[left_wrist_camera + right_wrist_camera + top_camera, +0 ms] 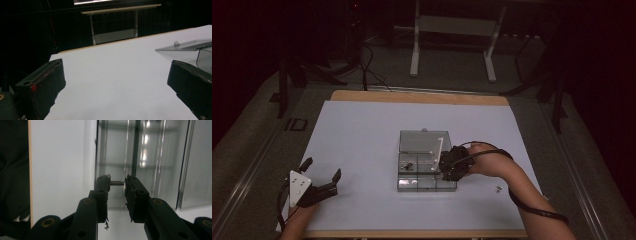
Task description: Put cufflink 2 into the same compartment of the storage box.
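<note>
The right gripper [117, 183] is nearly closed and pinches a tiny screw [116, 183] between its tips. It hangs at the right side of the clear box [427, 167], which sits in the middle of the white table [357, 140] with its lid [424, 141] open. It looks like the screw is going into one of the little rooms inside. The next move needs a slow, careful reach over the thin wall. The left gripper [321, 175] rests far off, wide open and empty. There is lots of free table around the box. Another small screw [498, 189] lies near the right arm.
</note>
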Demonstrator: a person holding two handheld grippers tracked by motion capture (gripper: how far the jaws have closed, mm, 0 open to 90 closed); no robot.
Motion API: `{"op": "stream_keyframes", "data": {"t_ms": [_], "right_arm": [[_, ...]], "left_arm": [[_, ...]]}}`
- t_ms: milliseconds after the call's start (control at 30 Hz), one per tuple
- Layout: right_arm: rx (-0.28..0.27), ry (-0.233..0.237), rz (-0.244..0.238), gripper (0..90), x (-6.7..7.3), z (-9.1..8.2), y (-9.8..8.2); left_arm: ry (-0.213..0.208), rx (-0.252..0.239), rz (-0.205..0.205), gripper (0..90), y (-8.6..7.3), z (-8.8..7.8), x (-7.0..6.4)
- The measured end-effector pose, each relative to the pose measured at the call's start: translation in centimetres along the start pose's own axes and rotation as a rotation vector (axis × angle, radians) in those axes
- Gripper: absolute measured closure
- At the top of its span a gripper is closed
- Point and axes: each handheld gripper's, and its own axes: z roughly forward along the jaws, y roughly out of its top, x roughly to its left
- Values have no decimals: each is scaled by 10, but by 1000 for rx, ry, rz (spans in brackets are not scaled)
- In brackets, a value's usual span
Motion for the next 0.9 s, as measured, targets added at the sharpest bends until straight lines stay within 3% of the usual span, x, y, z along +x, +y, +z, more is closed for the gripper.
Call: {"op": "stream_keyframes", "data": {"t_ms": [267, 533, 633, 733, 900], "right_arm": [[-52, 8, -81, 720, 4, 6, 37], [-172, 9, -146, 720, 7, 22, 63], [-211, 2, -154, 720, 6, 34, 68], [-244, -20, -125, 720, -1, 48, 70], [-251, -9, -77, 720, -10, 70, 69]], "left_arm": [[-2, -3, -2, 24, 0, 0, 0], [-5, -5, -1, 24, 0, 0, 0], [-6, -7, -3, 24, 0, 0, 0], [-6, -5, -1, 24, 0, 0, 0], [-7, -5, -2, 24, 0, 0, 0]]}}
